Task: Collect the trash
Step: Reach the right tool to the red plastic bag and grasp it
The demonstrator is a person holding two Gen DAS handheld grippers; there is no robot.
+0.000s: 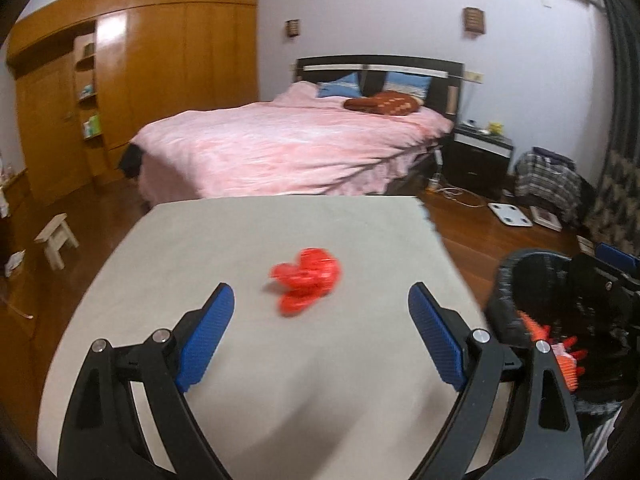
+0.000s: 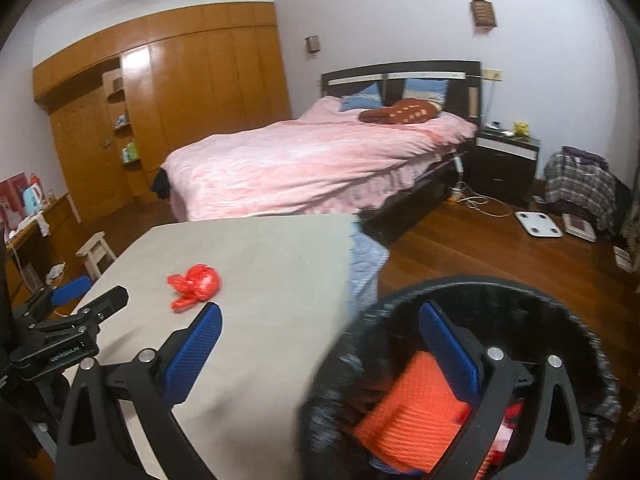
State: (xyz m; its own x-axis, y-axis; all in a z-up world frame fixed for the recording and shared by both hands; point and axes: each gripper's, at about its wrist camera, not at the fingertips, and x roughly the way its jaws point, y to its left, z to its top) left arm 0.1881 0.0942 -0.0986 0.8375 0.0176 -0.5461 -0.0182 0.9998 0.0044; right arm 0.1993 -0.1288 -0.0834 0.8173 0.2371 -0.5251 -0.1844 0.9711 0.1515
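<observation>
A crumpled red plastic bag [image 1: 307,280] lies on the grey table [image 1: 200,360], just ahead of my open, empty left gripper [image 1: 322,296]. It also shows in the right wrist view [image 2: 196,285]. A black trash bin [image 2: 460,380] stands beside the table's right edge and holds an orange item [image 2: 412,412]. My right gripper [image 2: 320,320] is open and empty, its right finger over the bin mouth, its left finger over the table [image 2: 260,320]. The bin shows at the right in the left wrist view [image 1: 560,320].
A pink bed [image 1: 288,148] stands beyond the table. A small wooden stool [image 1: 56,240] is on the floor at left. A nightstand [image 1: 478,160], a white scale [image 1: 510,214] and a pile of plaid cloth [image 1: 548,184] are at right.
</observation>
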